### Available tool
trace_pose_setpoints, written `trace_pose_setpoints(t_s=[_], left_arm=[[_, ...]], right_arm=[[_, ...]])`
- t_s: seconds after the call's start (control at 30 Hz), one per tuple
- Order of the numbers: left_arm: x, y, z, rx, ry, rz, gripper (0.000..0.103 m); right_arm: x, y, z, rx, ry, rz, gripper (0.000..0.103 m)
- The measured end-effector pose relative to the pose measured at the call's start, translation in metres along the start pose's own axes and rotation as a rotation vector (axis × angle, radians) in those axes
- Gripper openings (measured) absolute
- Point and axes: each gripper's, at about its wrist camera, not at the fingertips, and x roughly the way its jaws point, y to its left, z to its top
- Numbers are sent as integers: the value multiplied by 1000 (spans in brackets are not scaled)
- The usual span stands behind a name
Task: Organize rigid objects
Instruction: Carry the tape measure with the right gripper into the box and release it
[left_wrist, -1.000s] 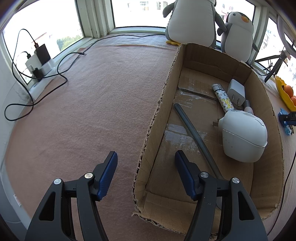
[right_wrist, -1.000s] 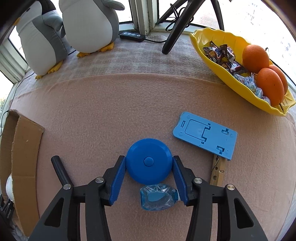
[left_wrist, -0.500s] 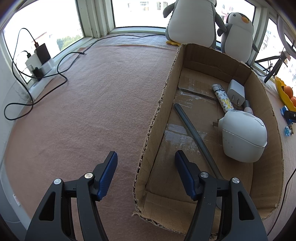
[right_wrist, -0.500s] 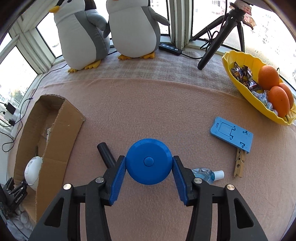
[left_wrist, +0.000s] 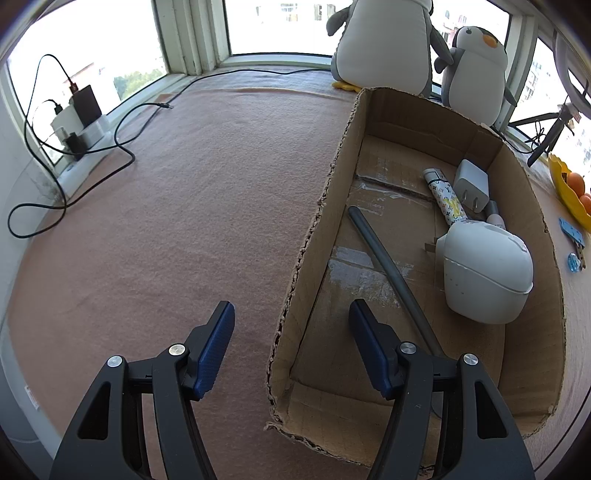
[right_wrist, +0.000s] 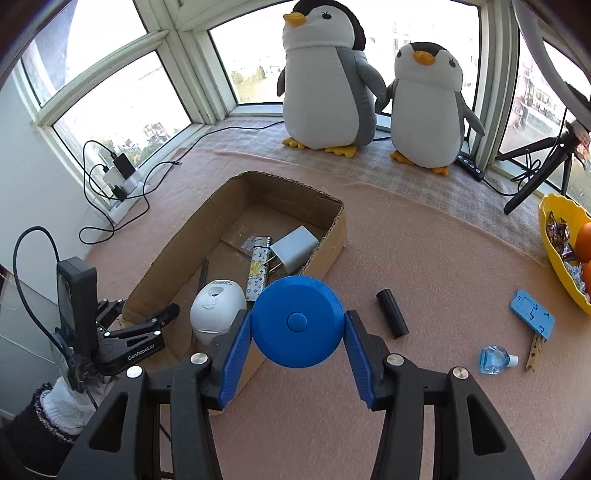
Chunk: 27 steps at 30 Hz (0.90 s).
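My right gripper (right_wrist: 298, 325) is shut on a round blue disc (right_wrist: 297, 321) and holds it in the air beside the right wall of the cardboard box (right_wrist: 332, 236). The box (left_wrist: 332, 177) holds a white rounded device (left_wrist: 484, 273), a grey rod (left_wrist: 388, 269), a patterned tube (left_wrist: 448, 197) and a white charger (left_wrist: 472, 184). My left gripper (left_wrist: 291, 347) is open and empty, straddling the box's left wall near its front corner. A black cylinder (right_wrist: 391, 313), a small blue bottle (right_wrist: 495, 359), a blue phone stand (right_wrist: 533, 314) and a wooden clothespin (right_wrist: 532, 350) lie on the pink mat.
Two plush penguins (right_wrist: 328, 81) stand at the back by the window. A yellow bowl (right_wrist: 554, 240) with oranges and sweets sits at the right. A tripod (right_wrist: 535, 173) stands behind it. Cables and a power strip (left_wrist: 79, 125) lie at the left.
My right gripper has lifted the blue disc off the mat and swung left toward the box. The left gripper has not moved.
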Motion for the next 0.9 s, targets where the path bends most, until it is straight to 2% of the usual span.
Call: trace_pose_setpoints(t_s=[0.2, 0.43, 0.9], left_arm=[[0, 1, 0, 0, 0, 0, 65], [0, 1, -1, -5, -1, -4, 65], [0, 2, -1, -4, -2, -4, 65]], right_arm=[[6, 40, -8, -95, 22, 56, 46], [21, 71, -22, -180, 63, 65, 46], [46, 87, -37, -234, 117, 41, 46]])
